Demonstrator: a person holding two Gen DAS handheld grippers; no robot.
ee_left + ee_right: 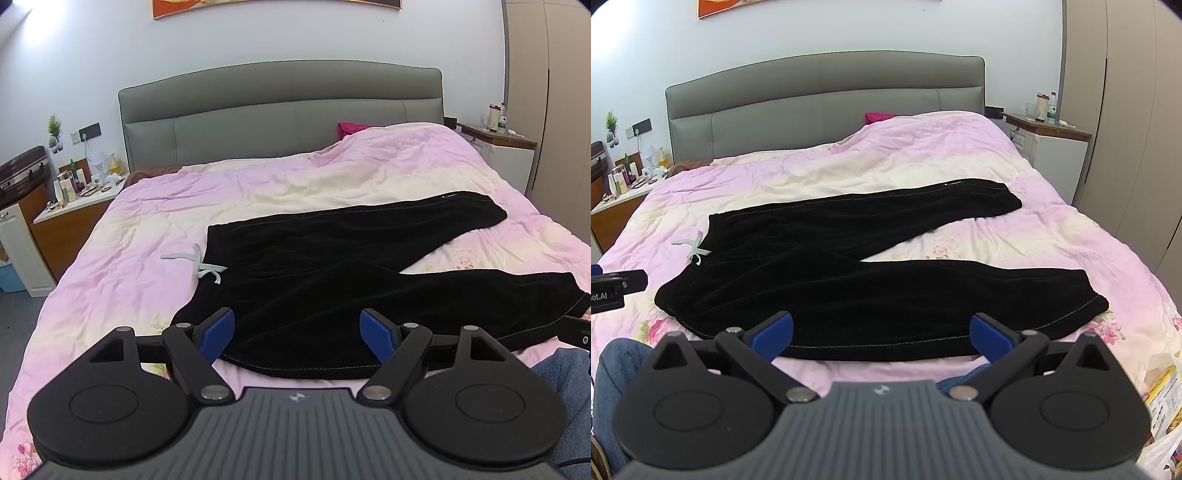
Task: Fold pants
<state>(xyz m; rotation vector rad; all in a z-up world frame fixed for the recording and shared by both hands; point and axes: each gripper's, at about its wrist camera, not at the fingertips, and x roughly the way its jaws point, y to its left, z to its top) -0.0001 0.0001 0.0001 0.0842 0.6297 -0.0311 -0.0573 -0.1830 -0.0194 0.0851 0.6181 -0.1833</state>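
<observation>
Both claws are held wide, nothing between the blue pads. The left gripper point(297, 332) and right gripper point(882, 334) are poised just over the near edge of the black pants point(857, 280), spread flat on the pink quilt point(849, 166), waistband left, legs right. Partial lettering "ot.AI" is read at the left edge of the right wrist view.

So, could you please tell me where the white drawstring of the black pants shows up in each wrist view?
Left wrist view: the white drawstring lies left of centre, at the waistband's left edge, above the left blue fingertip.
Right wrist view: the white drawstring sits far left, mid-height, on the same waistband edge.
Shared landmark: the grey headboard behind the bed.
</observation>
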